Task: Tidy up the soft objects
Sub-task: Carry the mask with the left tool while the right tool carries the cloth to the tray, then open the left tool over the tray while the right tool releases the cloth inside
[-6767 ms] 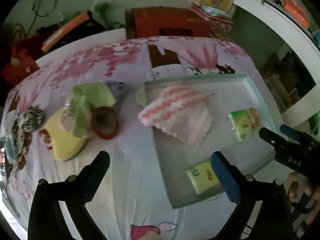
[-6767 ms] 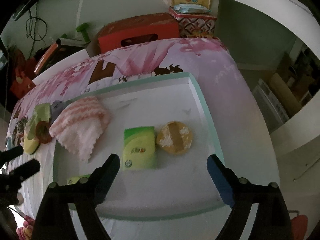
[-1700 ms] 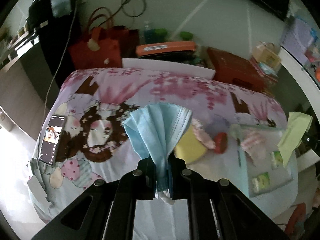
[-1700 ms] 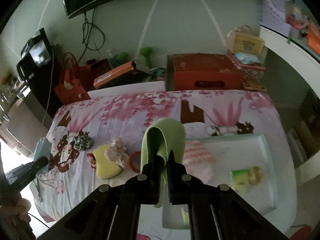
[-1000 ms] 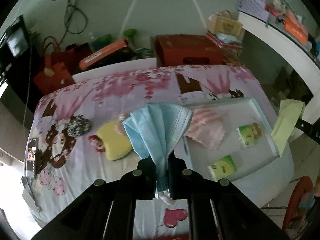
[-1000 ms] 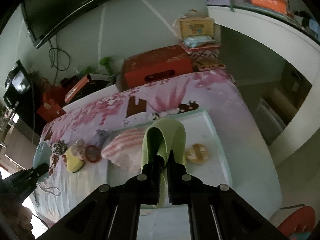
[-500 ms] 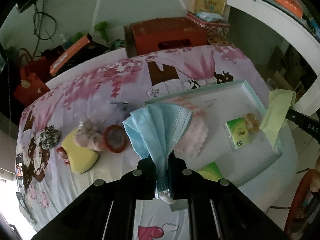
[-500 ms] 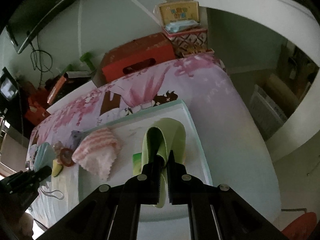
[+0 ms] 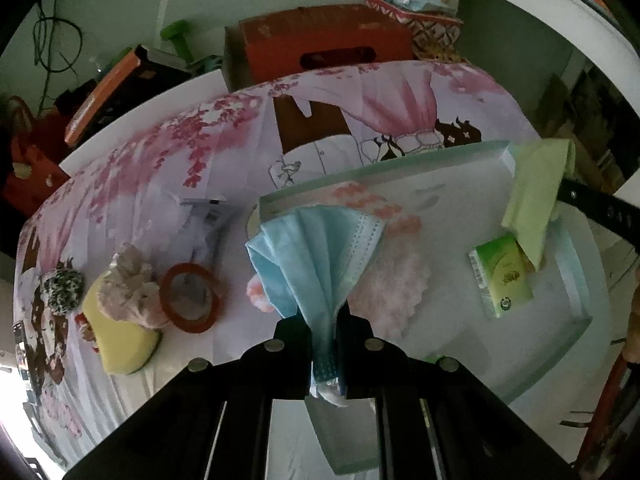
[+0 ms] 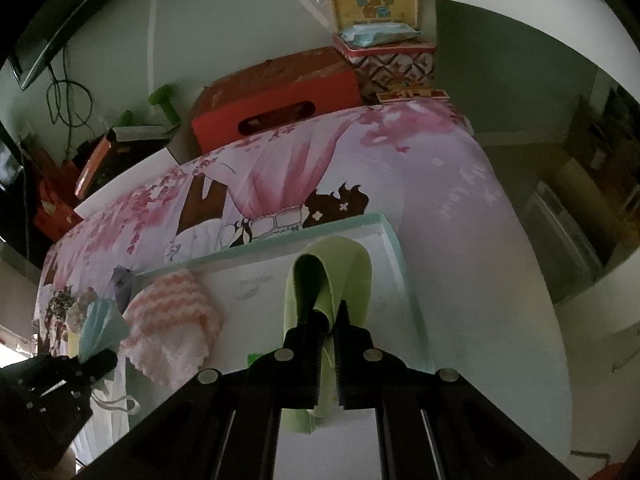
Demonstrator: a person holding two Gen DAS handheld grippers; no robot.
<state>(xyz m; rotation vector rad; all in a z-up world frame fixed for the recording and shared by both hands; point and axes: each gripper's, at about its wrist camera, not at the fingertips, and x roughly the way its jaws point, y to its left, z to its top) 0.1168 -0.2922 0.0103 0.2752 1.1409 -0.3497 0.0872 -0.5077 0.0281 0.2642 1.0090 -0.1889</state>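
My left gripper (image 9: pixel 323 326) is shut on a light blue face mask (image 9: pixel 316 252) and holds it above the left part of the pale green tray (image 9: pixel 576 288). My right gripper (image 10: pixel 330 322) is shut on a folded light green cloth (image 10: pixel 352 272), over the tray's (image 10: pixel 394 240) right side; the cloth also shows in the left wrist view (image 9: pixel 534 196). In the tray lie a pink-and-white knitted cloth (image 9: pixel 394 280) and a green tissue pack (image 9: pixel 502 276).
On the flowered sheet left of the tray lie a yellow sponge (image 9: pixel 120 340), a pinkish scrunchie (image 9: pixel 128 284), a red tape ring (image 9: pixel 190 298) and a speckled scrunchie (image 9: pixel 62 286). A red box (image 9: pixel 320 48) stands behind the table.
Both grippers have moved closer and lower toward the tray, still holding the mask and the green cloth. The green cloth now hangs over the tissue pack end of the tray.
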